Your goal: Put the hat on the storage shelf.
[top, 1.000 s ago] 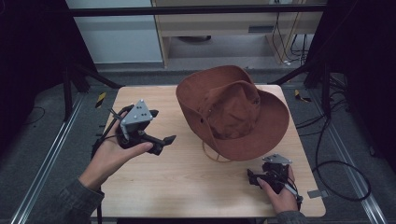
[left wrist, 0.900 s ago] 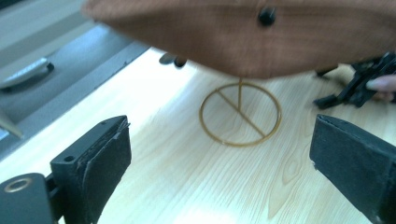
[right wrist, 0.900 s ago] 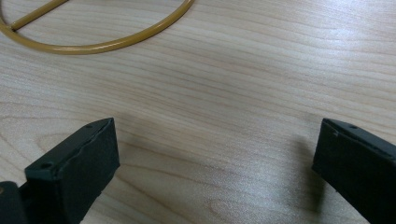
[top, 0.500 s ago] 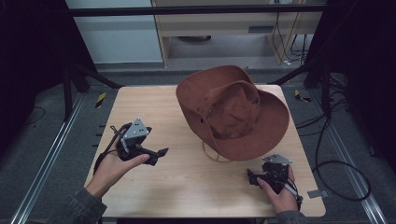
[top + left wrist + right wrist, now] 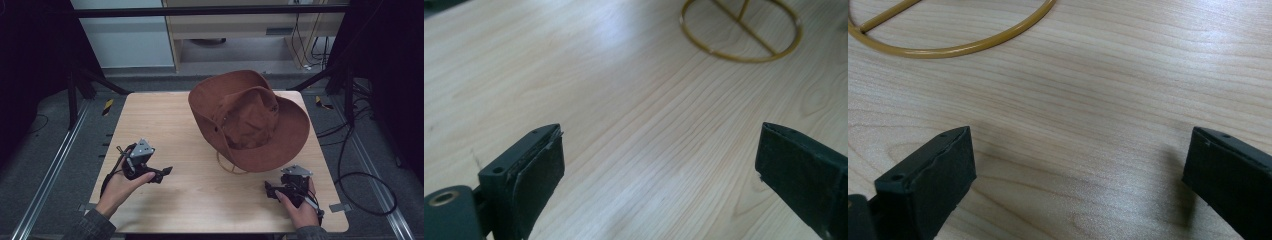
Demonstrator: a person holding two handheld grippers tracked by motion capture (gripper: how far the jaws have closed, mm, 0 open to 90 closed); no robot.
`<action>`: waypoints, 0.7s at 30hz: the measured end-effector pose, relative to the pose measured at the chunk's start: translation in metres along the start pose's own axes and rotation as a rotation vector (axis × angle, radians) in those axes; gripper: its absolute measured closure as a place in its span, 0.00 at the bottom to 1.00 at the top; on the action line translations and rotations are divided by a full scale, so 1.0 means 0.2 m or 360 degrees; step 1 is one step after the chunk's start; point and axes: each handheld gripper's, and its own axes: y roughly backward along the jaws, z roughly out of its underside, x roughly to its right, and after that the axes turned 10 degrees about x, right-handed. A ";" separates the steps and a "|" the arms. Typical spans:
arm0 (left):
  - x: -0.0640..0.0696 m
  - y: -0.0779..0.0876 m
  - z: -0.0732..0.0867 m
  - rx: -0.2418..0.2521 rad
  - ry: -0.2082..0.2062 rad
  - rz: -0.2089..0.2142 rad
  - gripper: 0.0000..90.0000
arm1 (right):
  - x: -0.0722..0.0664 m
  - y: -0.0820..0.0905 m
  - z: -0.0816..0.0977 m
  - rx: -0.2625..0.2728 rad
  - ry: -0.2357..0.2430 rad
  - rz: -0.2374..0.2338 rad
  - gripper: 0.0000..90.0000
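A brown wide-brimmed hat (image 5: 250,117) rests tilted on a yellow wire stand (image 5: 231,165) at the right half of the wooden table (image 5: 150,115). The stand's ring base (image 5: 740,31) lies ahead in the left gripper view, and its curved rim (image 5: 953,49) crosses the top of the right gripper view. My left gripper (image 5: 165,173) sits low over the table at the front left, open, nothing between its fingers (image 5: 531,175). My right gripper (image 5: 270,190) rests at the front right, just below the hat's brim, open and empty, with its fingers (image 5: 930,175) wide apart.
Metal rails (image 5: 55,165) run along both sides of the table. Black cables (image 5: 360,175) trail on the floor at the right. A cabinet and shelf (image 5: 240,25) stand behind the table.
My left gripper has come down and toward the front left of the table. The right gripper and the hat have stayed where they were.
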 end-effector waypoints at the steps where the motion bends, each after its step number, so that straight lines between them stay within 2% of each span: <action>1: -0.01 0.00 0.02 -0.0011 0.0005 -0.0007 0.06 | -0.01 0.00 0.00 -0.0002 -0.0034 -0.0016 0.00; 4: -0.04 -0.01 0.08 -0.0039 0.0042 -0.0021 0.06 | -0.01 0.00 0.00 -0.0003 -0.0032 -0.0012 0.01; 5: -0.04 -0.01 0.10 -0.0048 0.0048 -0.0024 0.06 | 0.00 0.00 0.00 0.0000 -0.0001 0.0000 0.00; 6: -0.05 -0.01 0.12 -0.0056 0.0054 -0.0032 0.06 | -0.01 0.00 0.00 -0.0003 -0.0031 -0.0012 0.01; 7: -0.06 -0.01 0.14 -0.0069 0.0054 -0.0039 0.06 | 0.00 0.00 0.00 0.0000 -0.0004 -0.0005 0.00; 8: -0.06 -0.02 0.16 -0.0074 0.0065 -0.0041 0.06 | 0.00 0.00 0.00 0.0001 -0.0007 -0.0003 0.00; 10: -0.07 -0.02 0.18 -0.0083 0.0077 -0.0046 0.06 | -0.01 0.00 0.00 -0.0003 -0.0031 -0.0011 0.01; 11: -0.08 -0.02 0.19 -0.0091 0.0080 -0.0050 0.06 | 0.00 0.00 0.00 0.0000 -0.0003 -0.0004 0.01; 12: -0.09 -0.02 0.20 -0.0094 0.0089 -0.0054 0.06 | -0.01 0.00 0.00 -0.0002 -0.0038 -0.0012 0.00; 14: -0.10 -0.02 0.23 -0.0105 0.0100 -0.0064 0.06 | 0.00 0.00 0.00 0.0000 0.0000 -0.0001 0.01; 16: -0.10 -0.02 0.25 -0.0115 0.0102 -0.0068 0.06 | 0.00 0.00 0.00 0.0000 -0.0019 -0.0002 0.00; 21: -0.11 -0.02 0.28 -0.0128 0.0113 -0.0080 0.06 | 0.00 0.00 0.00 0.0000 -0.0002 -0.0001 0.00</action>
